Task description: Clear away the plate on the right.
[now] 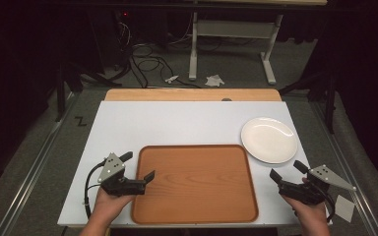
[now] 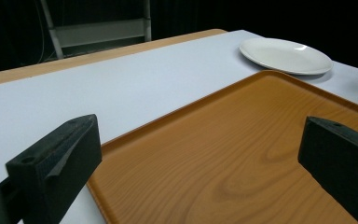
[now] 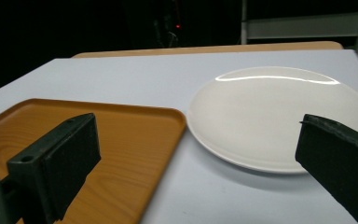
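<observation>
A brown wooden tray (image 1: pixel 195 183) lies empty at the front middle of the white table (image 1: pixel 177 123). A white plate (image 1: pixel 269 139) sits empty just beyond the tray's far right corner. My left gripper (image 1: pixel 138 166) is open at the tray's left edge, one jaw over the rim; its own view looks across the tray (image 2: pixel 233 154) toward the plate (image 2: pixel 285 55). My right gripper (image 1: pixel 288 171) is open to the right of the tray, just in front of the plate, holding nothing. Its view faces the plate (image 3: pixel 279 112) and the tray's corner (image 3: pixel 121 135).
A strip of bare wooden tabletop (image 1: pixel 192 94) runs along the far edge. Beyond the table are a white metal stand (image 1: pixel 231 44), cables (image 1: pixel 147 64) and crumpled paper (image 1: pixel 214 80) on the grey floor. A small white card (image 1: pixel 344 207) lies off the table's front right corner.
</observation>
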Demonstrator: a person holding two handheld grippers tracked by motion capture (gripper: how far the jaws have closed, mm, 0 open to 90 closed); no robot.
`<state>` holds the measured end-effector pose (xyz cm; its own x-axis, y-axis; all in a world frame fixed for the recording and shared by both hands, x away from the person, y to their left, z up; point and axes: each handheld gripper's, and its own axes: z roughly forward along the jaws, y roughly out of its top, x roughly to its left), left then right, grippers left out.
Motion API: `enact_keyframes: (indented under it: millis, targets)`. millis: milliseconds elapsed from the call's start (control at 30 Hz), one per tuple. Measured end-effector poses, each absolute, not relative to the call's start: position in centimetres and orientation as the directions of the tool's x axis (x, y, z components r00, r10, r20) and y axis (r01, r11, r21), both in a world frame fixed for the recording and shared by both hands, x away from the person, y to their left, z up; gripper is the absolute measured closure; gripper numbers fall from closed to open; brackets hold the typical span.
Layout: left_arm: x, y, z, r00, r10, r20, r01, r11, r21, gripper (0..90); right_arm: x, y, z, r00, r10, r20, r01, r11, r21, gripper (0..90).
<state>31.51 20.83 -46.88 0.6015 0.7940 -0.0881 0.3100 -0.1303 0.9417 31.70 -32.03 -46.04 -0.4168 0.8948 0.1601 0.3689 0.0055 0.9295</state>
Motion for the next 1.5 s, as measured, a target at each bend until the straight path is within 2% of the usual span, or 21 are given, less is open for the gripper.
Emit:
enact_keyframes:
  millis: [300, 467, 533, 767, 900, 1033, 1067, 1133, 1300, 1333, 1500]
  targets:
    - [32.5, 19.9, -46.8, 0.616, 0.783, -0.089, 0.307, -0.135, 0.942, 0.3, 30.9, -34.9, -46.4, -0.328, 0.930, 0.166, 0.385, -0.029, 0.923, 0.9]
    - [32.7, 20.0, -46.9, 0.613, 0.784, -0.100, 0.321, -0.131, 0.938, 0.3, 32.1, -34.2, -45.6, -0.324, 0.932, 0.159, 0.391, -0.021, 0.920, 0.9]
    - [32.7, 20.2, -46.8, 0.612, 0.784, -0.103, 0.321, -0.128, 0.938, 0.2, 33.6, -33.2, -44.9, -0.331, 0.936, 0.123, 0.401, 0.022, 0.916, 0.9]
    - [32.2, 20.4, -46.6, 0.604, 0.792, -0.085, 0.301, -0.128, 0.945, 0.3, 35.9, -32.1, -44.8, -0.321, 0.937, 0.139, 0.396, -0.001, 0.918, 0.9]
    - [32.0, 20.6, -46.6, 0.601, 0.796, -0.076, 0.298, -0.136, 0.945, 0.2, 35.9, -32.2, -45.4, -0.322, 0.935, 0.150, 0.380, -0.017, 0.925, 0.9]
    - [32.0, 20.9, -46.9, 0.590, 0.803, -0.080, 0.314, -0.137, 0.940, 0.3, 36.1, -33.0, -45.7, -0.313, 0.922, 0.227, 0.407, -0.085, 0.910, 0.9]
    - [31.9, 21.0, -46.9, 0.588, 0.804, -0.082, 0.316, -0.135, 0.939, 0.2, 36.3, -33.4, -46.1, -0.310, 0.903, 0.297, 0.438, -0.142, 0.888, 0.9]
    - [31.8, 21.1, -47.0, 0.585, 0.806, -0.084, 0.322, -0.135, 0.937, 0.2, 36.5, -33.8, -46.4, -0.301, 0.888, 0.347, 0.464, -0.182, 0.867, 0.9]
    - [31.7, 21.2, -47.1, 0.587, 0.805, -0.086, 0.323, -0.137, 0.936, 0.3, 36.7, -34.7, -46.9, -0.271, 0.857, 0.438, 0.507, -0.260, 0.822, 0.9]
    - [31.6, 21.3, -47.2, 0.589, 0.804, -0.085, 0.326, -0.139, 0.935, 0.3, 36.7, -35.2, -47.2, -0.255, 0.832, 0.492, 0.530, -0.306, 0.791, 0.9]
    - [31.5, 21.4, -47.1, 0.590, 0.803, -0.086, 0.323, -0.137, 0.936, 0.3, 36.9, -36.4, -47.6, -0.207, 0.771, 0.603, 0.586, -0.396, 0.707, 0.9]
